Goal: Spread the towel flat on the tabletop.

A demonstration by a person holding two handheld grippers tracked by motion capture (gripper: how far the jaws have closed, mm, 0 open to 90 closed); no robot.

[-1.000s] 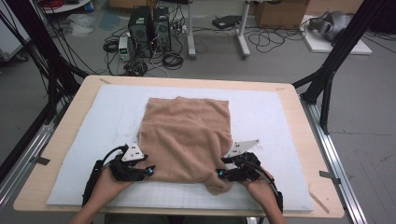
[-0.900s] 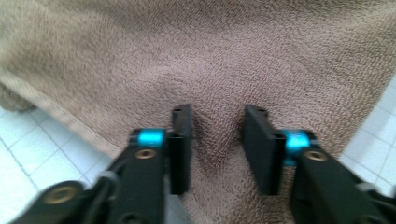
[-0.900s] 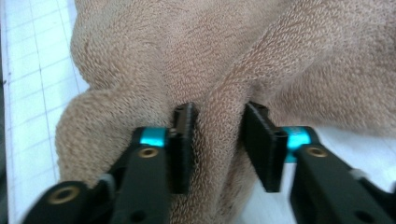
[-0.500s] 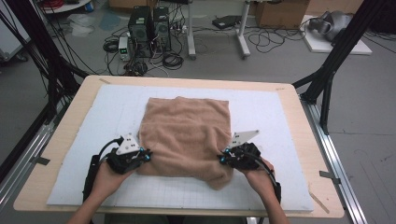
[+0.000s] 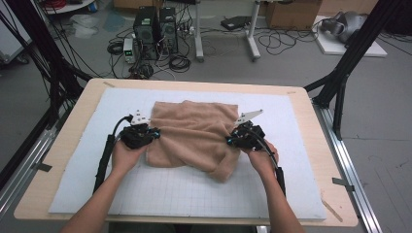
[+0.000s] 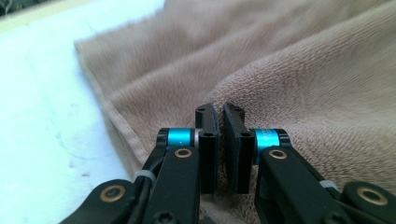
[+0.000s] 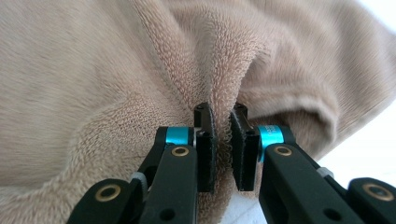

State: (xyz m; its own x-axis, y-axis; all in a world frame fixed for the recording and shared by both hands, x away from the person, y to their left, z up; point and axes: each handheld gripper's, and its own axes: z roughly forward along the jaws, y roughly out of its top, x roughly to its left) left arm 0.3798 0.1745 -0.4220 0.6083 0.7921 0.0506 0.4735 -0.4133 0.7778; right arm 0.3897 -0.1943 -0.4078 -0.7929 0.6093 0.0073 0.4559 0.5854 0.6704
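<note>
A tan towel (image 5: 194, 136) is found at centre frame of the high view on the white mat (image 5: 291, 184). Its side edges are pinched by the left gripper (image 6: 219, 126) and right gripper (image 7: 220, 123), jaws pressed onto cloth. A fold is judged under way; next, both edges must be carried forward evenly.

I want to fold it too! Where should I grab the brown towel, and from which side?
Grab the brown towel at its two side edges, coming in flat from the left and right. The edges are thin folds that fit between tongs. The left tongs sit nearly shut at the left edge, and the right tongs pinch a raised fold. The middle lies flat, leaving nothing to pinch.
</note>
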